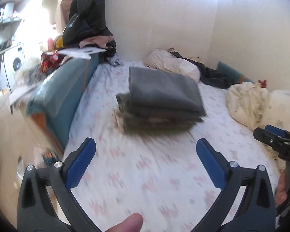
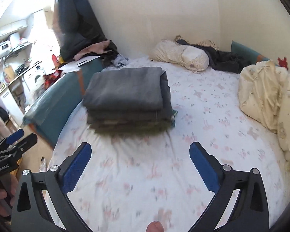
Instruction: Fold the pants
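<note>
A stack of folded pants (image 1: 162,104) lies on the bed, with a dark grey pair on top and olive ones below. It also shows in the right wrist view (image 2: 129,102). My left gripper (image 1: 146,147) is open and empty, held above the floral sheet short of the stack. My right gripper (image 2: 140,150) is open and empty too, also short of the stack. Each gripper shows at the edge of the other's view: the right one (image 1: 268,135) at the far right, the left one (image 2: 22,137) at the far left.
The bed sheet (image 2: 203,116) is white with pink flowers. A teal bed frame (image 1: 67,96) runs along the left. Pillows (image 2: 183,58), dark clothes (image 2: 226,60) and a cream duvet (image 2: 261,94) lie at the back and right. A kitchen with a washing machine (image 1: 15,65) is at far left.
</note>
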